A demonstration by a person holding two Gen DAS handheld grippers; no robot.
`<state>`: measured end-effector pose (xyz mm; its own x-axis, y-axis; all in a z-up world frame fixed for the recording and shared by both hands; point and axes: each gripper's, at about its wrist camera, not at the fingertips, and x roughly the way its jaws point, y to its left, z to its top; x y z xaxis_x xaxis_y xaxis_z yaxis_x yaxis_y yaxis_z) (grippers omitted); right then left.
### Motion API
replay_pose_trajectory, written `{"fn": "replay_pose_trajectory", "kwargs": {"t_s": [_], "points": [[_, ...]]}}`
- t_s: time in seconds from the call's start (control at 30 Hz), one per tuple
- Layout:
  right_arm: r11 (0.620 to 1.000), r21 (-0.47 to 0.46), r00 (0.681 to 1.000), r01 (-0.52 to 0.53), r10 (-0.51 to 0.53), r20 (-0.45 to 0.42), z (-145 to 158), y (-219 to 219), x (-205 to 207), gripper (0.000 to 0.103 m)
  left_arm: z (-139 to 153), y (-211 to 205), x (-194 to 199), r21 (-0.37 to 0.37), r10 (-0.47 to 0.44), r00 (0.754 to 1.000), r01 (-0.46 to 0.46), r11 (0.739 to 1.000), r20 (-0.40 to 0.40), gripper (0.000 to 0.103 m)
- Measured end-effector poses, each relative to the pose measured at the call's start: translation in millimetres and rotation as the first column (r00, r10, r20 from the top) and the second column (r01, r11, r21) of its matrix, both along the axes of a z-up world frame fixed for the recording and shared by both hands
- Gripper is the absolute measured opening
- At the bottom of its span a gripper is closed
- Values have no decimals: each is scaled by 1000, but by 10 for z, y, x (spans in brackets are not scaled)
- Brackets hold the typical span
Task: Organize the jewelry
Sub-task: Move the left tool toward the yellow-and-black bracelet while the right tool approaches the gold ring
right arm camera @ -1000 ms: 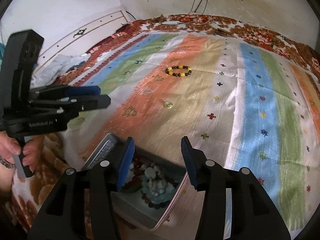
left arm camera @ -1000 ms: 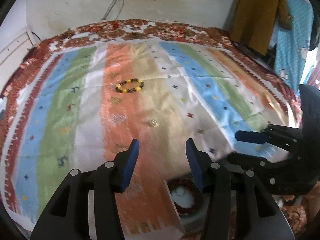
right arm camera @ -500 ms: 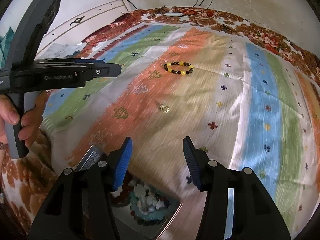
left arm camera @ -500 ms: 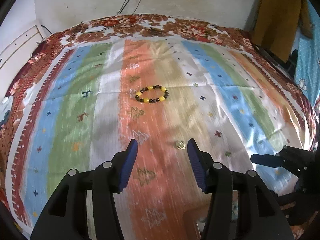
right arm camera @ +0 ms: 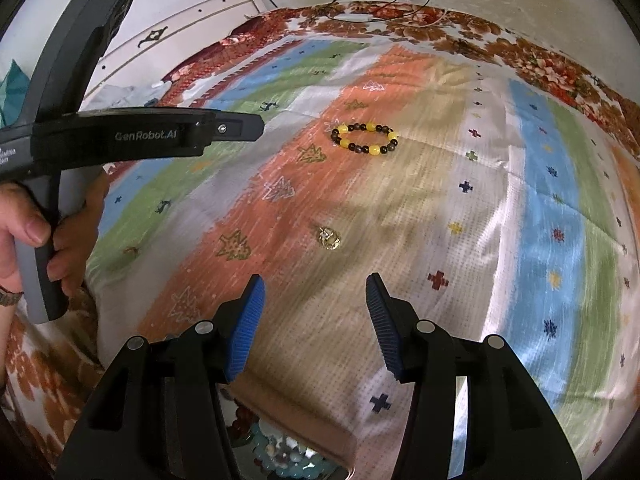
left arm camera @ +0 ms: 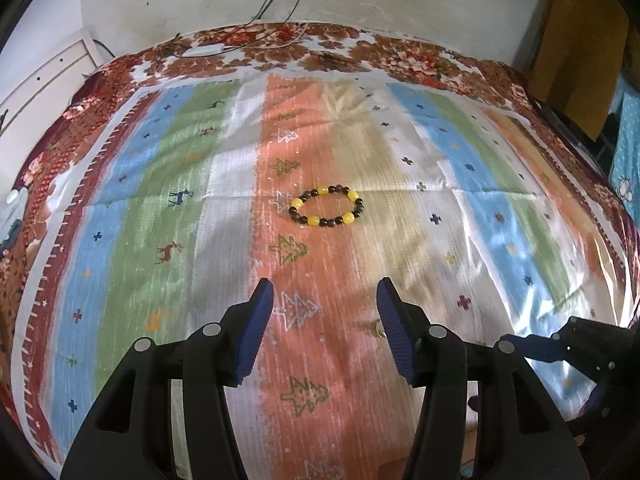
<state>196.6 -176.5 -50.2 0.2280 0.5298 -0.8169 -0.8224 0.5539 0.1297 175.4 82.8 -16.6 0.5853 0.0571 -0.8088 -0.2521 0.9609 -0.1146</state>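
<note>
I've got both grippers over the striped bedspread point(left arm camera: 168, 208): left gripper point(left arm camera: 325, 322) w/ jaws apart, just been opening, nothing between them; right gripper point(right arm camera: 314, 320) likewise spread and empty. Beaded bracelet point(left arm camera: 326, 211), yellow and dark beads, lies flat on the orange stripe well ahead of both. Small gold piece point(right arm camera: 329, 238) sits nearer, just ahead of the right fingertips; box of beads point(right arm camera: 280, 458) at the bottom edge.

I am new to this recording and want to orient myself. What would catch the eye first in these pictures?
First, the striped cloth in orange, blue and green that covers the bed, with a yellow and dark bead bracelet lying near its middle. Nearer the cameras, a small gold ornament lies alone on the cloth. Both the left gripper and the right gripper hover open and empty.
</note>
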Motion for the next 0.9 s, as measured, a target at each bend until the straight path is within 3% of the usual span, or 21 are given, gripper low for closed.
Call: {"fn": "replay_pose_trajectory", "kwargs": {"t_s": [0.47,0.9], "points": [[998,-40,999,-41,41,-2,-106,255,227,52,-193,213,392,-95,34,998,-38,995,-46,55],[998,-46,999,-42,42,-8,-183,378,455,52,-500,422,755,-116,58,993,-70,991,-104,55]]}}
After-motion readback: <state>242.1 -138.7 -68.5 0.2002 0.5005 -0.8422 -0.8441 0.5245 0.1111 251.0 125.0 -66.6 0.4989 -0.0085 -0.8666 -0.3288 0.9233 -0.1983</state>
